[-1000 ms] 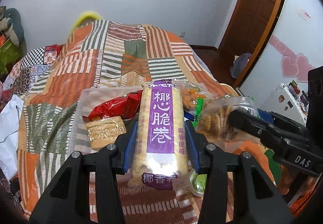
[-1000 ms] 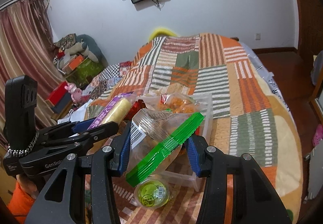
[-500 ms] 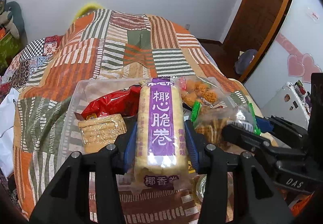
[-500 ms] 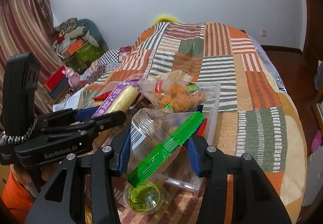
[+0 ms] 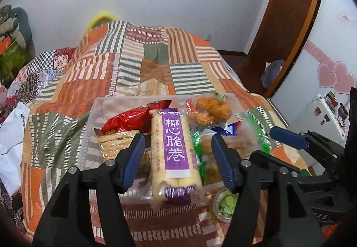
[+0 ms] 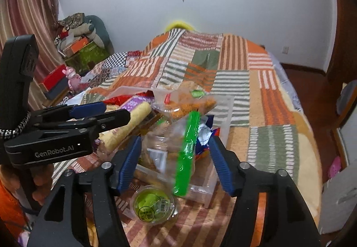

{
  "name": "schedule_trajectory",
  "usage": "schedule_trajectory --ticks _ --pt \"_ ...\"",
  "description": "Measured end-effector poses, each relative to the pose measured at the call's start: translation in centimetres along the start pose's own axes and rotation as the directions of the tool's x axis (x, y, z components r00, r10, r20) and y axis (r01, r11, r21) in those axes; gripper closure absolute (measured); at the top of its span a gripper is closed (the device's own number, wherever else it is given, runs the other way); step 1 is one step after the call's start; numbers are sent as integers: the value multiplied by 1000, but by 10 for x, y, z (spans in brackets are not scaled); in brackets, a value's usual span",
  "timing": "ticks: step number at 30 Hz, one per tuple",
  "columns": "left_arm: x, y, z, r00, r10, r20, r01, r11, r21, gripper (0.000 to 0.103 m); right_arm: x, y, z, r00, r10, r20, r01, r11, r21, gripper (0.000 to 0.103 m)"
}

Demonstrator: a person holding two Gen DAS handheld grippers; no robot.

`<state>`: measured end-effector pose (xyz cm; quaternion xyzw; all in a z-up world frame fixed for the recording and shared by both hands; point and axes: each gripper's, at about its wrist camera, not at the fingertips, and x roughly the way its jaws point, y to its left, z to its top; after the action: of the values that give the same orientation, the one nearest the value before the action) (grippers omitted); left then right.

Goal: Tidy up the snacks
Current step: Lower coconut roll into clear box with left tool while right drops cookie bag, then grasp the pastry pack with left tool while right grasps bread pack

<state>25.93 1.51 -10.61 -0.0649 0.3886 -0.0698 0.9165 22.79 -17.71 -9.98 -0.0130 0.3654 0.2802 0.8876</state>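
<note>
Both claws are opening to drop their loads into the clear plastic bin on the patchwork-quilted bed: the left claw frees the purple-labelled egg-roll pack, the right claw the green-striped clear biscuit bag, both lying atop the bin's snacks.

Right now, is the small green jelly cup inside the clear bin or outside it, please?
Outside: the green jelly cup sits on the striped bedspread just in front of the clear bin.

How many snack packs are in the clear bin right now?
6 visible: red bag, cracker pack, purple-label roll pack, orange snack bag, green-strip bag, blue packet. Others may be hidden underneath.
</note>
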Motion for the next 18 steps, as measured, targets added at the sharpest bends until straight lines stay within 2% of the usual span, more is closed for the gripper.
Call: schedule_trajectory --ticks 4,8,11,18 --pt "-22 -1 -1 1000 6 27 -6 1000 11 34 -15 3 0 1000 -10 26 10 1000 -16 38" --pt "-49 -1 -7 999 16 51 -17 1000 26 31 -31 6 -4 999 -2 42 3 1000 -15 38" --pt "-67 0 -15 997 36 63 -39 998 44 25 -41 10 -9 999 4 46 -3 1000 -18 38" --pt "-101 1 -48 997 70 35 -72 995 66 20 -60 23 -28 999 22 34 -21 999 -34 37"
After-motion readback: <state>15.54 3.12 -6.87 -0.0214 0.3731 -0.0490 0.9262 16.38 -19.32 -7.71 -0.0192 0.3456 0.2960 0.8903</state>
